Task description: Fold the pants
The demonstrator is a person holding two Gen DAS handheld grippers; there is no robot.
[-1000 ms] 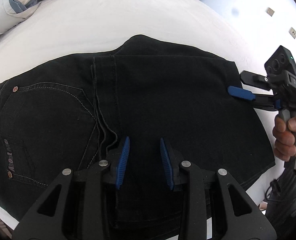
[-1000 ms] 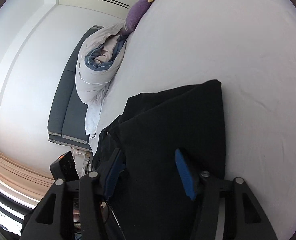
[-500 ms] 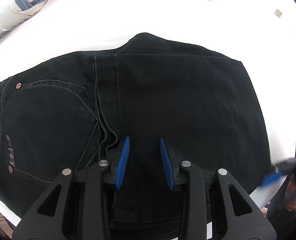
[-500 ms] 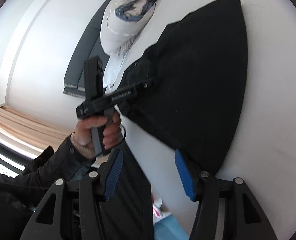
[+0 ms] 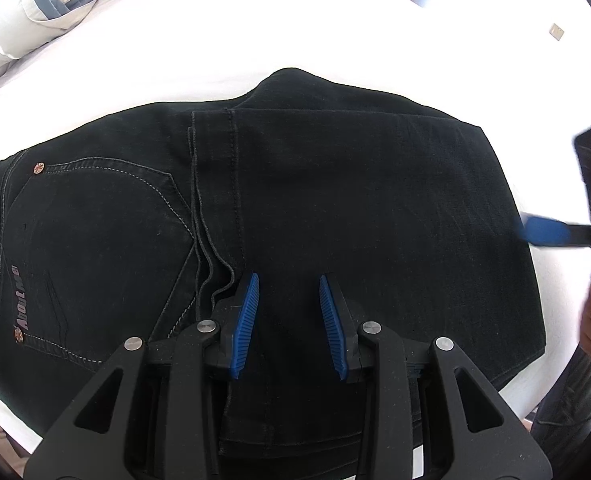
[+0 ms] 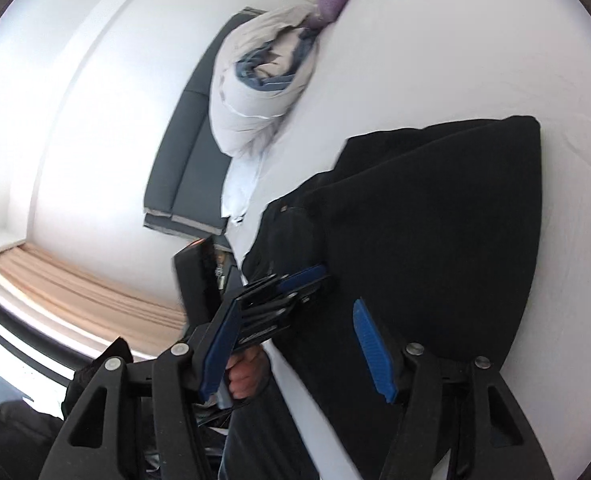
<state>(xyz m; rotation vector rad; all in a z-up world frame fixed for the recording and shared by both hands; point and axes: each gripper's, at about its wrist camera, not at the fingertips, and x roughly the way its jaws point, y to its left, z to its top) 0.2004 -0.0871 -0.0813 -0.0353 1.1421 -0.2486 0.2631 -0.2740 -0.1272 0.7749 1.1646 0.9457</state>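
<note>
Pants (image 5: pixel 335 208), black denim, folded flat on white bed (image 5: pixel 175 52)

— Where does the left wrist view sit?
— Close above the folded pants (image 5: pixel 335 208), looking down along the left tool (image 5: pixel 289 320) across the bed (image 5: pixel 175 60) toward the pillows.
— And the right?
— Rolled sideways at the pants' end, facing along the right tool (image 6: pixel 295 344). Both views share the pants, bed and rolled duvet (image 6: pixel 263 92).
</note>
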